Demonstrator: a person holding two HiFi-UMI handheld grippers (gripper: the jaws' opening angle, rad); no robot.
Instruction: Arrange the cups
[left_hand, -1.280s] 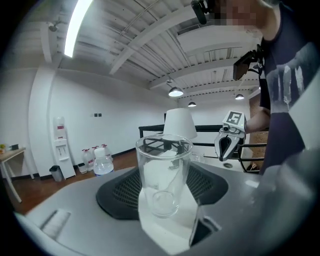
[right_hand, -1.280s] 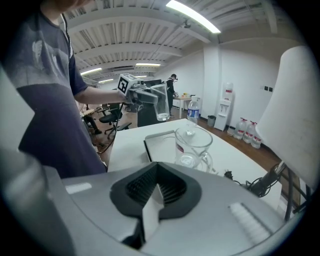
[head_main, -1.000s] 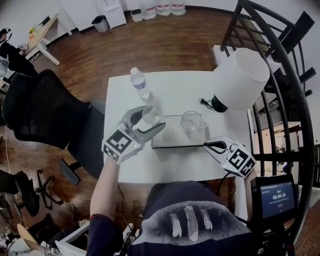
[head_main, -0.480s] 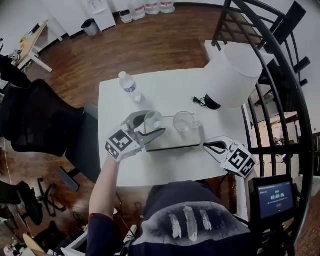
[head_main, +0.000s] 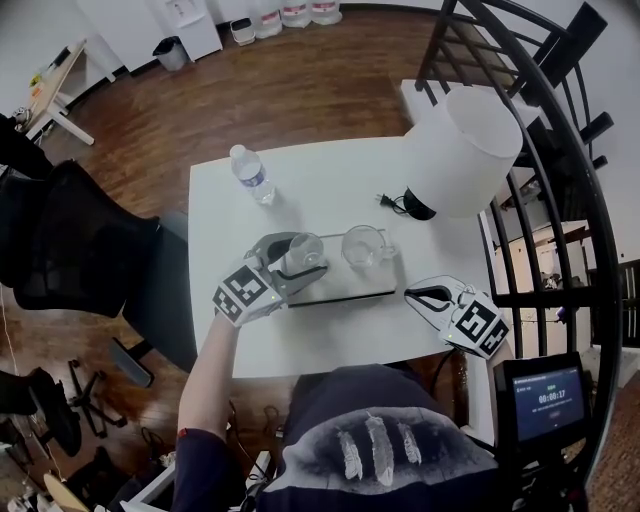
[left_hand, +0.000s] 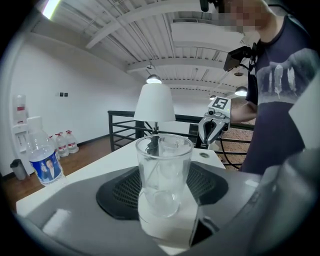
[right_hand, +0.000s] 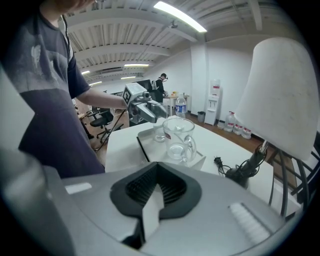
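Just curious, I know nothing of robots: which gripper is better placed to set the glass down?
Left, probably: the left gripper holds the glass at the tray, beside the mug. The right gripper is shut, empty, beside the tray.

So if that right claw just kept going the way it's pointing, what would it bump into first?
Probably the tray's near edge, then the glass mug standing on it. Depth is hard to judge, so the shut right claw might touch the white table first.
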